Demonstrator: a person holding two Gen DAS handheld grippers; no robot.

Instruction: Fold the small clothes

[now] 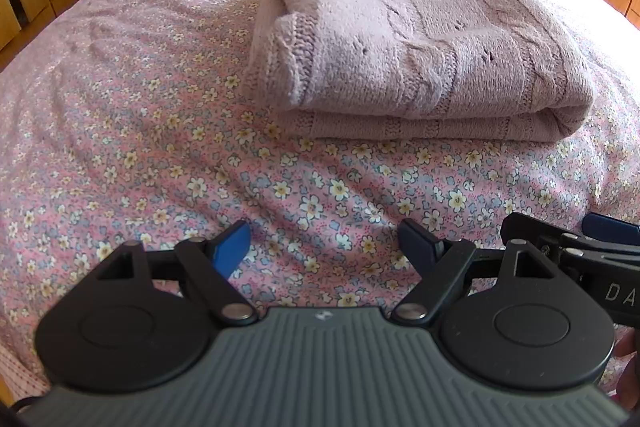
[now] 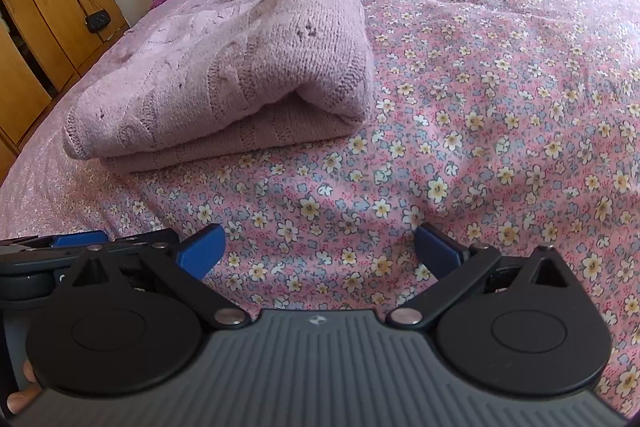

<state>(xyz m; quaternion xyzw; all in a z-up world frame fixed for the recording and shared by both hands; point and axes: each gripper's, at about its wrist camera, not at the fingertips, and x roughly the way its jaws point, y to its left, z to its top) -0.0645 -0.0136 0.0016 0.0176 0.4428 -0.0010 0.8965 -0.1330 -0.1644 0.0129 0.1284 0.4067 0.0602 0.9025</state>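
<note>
Ahead in the left wrist view, the folded sweater (image 1: pixel 420 51) lies on the bed (image 1: pixel 140 147), well apart from the left claw (image 1: pixel 326 247), whose blue pads stand wide with only floral sheet between them. The right claw (image 1: pixel 572 231) pokes in at the right edge. From the right wrist view, the sweater (image 2: pixel 224 87) sits up and left, while the right claw (image 2: pixel 320 251) gapes wide, holding nothing, just beside the left claw (image 2: pixel 80 241).
</note>
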